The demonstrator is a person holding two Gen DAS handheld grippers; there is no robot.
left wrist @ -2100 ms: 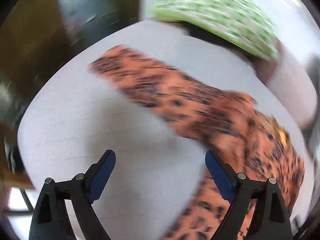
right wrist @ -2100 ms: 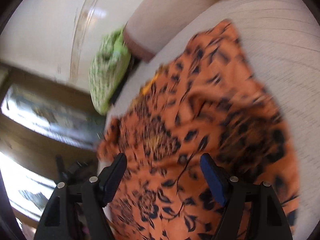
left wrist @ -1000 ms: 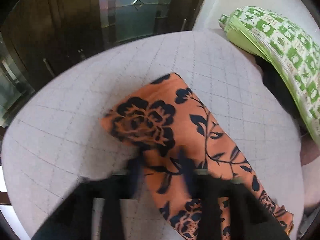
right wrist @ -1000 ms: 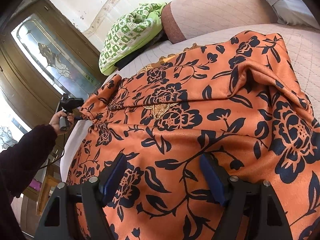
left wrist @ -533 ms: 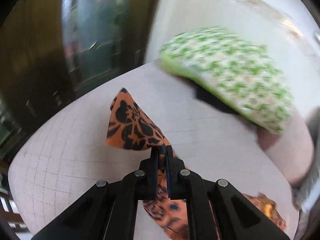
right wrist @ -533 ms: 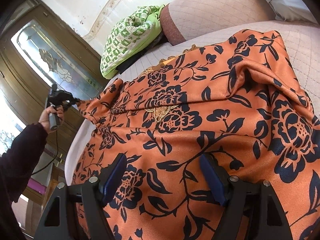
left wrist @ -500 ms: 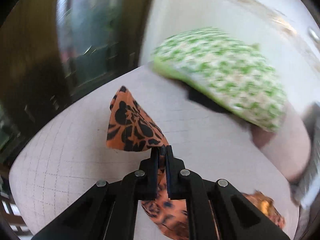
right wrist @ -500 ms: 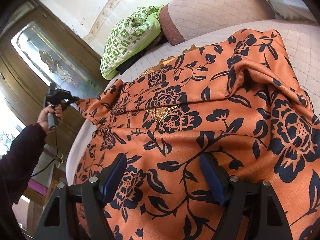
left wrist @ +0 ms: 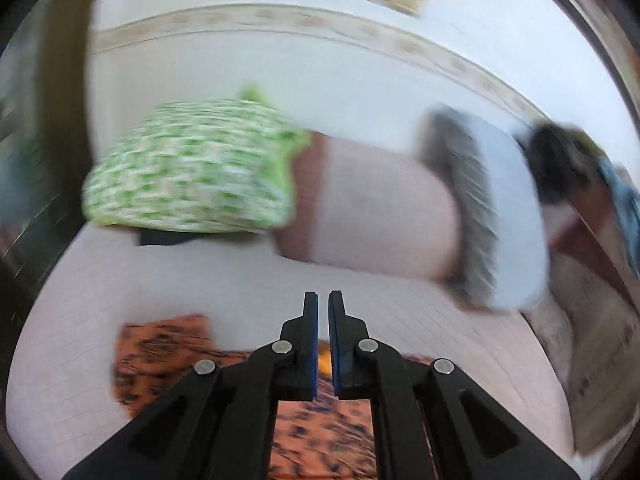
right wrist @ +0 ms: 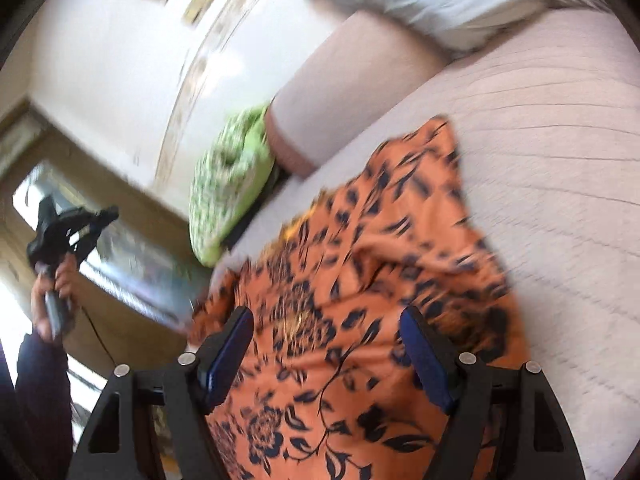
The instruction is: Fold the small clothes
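Observation:
An orange garment with a black flower print (right wrist: 360, 280) lies spread on the pale quilted bed (right wrist: 540, 140). My right gripper (right wrist: 326, 314) hovers open just above its near part, fingers apart with nothing pinched. The left gripper (left wrist: 323, 300) is shut, and I see no cloth between its pads. Below it, a flat end of the garment (left wrist: 160, 352) rests on the bed (left wrist: 200, 288). In the right wrist view the left gripper (right wrist: 108, 214) is held high at the left by a hand (right wrist: 52, 292), well clear of the cloth. Both views are blurred.
A green-and-white patterned bundle (left wrist: 192, 172) rests at the head of the bed beside a pinkish bolster (left wrist: 380, 216) and a pale pillow (left wrist: 508, 208). A wooden door with glass (right wrist: 132, 256) stands left of the bed. A white wall rises behind.
The left gripper, which held a lifted end of the garment, has swung up and away; that end now lies flat on the bed. The right gripper rolled and shifted a little, still open.

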